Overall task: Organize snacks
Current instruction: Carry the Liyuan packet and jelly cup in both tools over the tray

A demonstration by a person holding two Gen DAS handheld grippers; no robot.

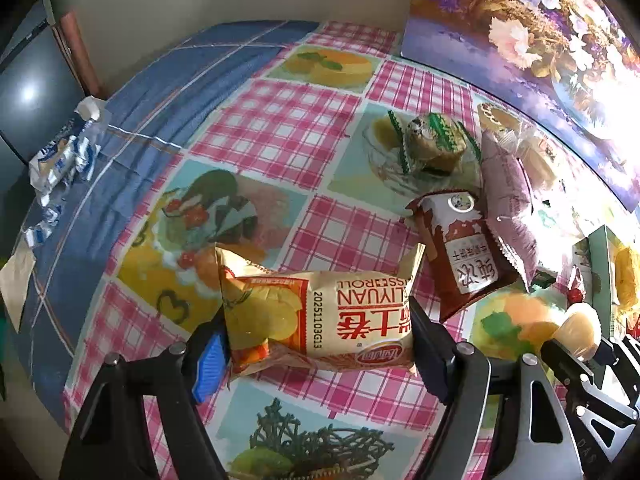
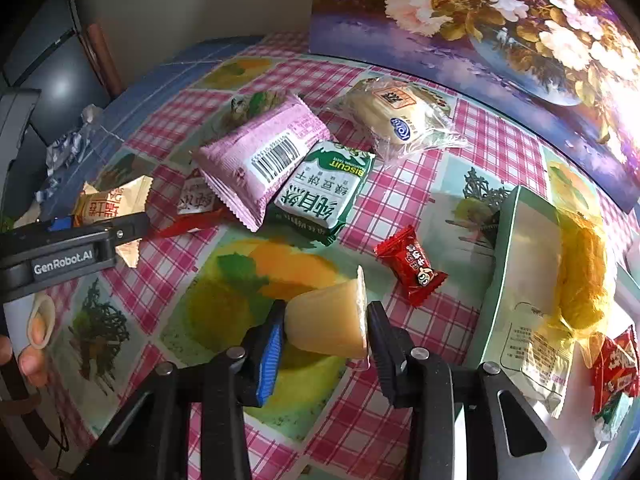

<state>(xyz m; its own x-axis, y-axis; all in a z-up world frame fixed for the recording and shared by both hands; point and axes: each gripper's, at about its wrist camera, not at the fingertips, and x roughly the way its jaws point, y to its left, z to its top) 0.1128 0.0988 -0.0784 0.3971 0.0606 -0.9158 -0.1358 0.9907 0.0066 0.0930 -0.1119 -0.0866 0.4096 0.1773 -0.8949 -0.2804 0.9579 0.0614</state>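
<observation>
My left gripper (image 1: 320, 344) is shut on a cream and orange Swiss roll pack (image 1: 320, 316), held just above the tablecloth; it also shows in the right wrist view (image 2: 108, 204). My right gripper (image 2: 326, 332) is shut on a pale yellow jelly cup (image 2: 328, 320), which also shows in the left wrist view (image 1: 580, 330). A pale green box (image 2: 520, 280) at the right holds a yellow snack bag (image 2: 584, 276) and other packets. On the table lie a pink pack (image 2: 260, 156), a green biscuit pack (image 2: 324, 188), a red-brown pack (image 1: 460, 252), a red candy (image 2: 412, 266) and a clear-wrapped cake (image 2: 396, 118).
A green-wrapped cake (image 1: 434, 144) lies at the back of the checked tablecloth (image 1: 280, 128). A flower picture (image 2: 480, 20) leans along the back right. Crumpled blue-white wrappers (image 1: 60, 164) lie at the table's left edge. A hand (image 2: 36, 344) shows at the left.
</observation>
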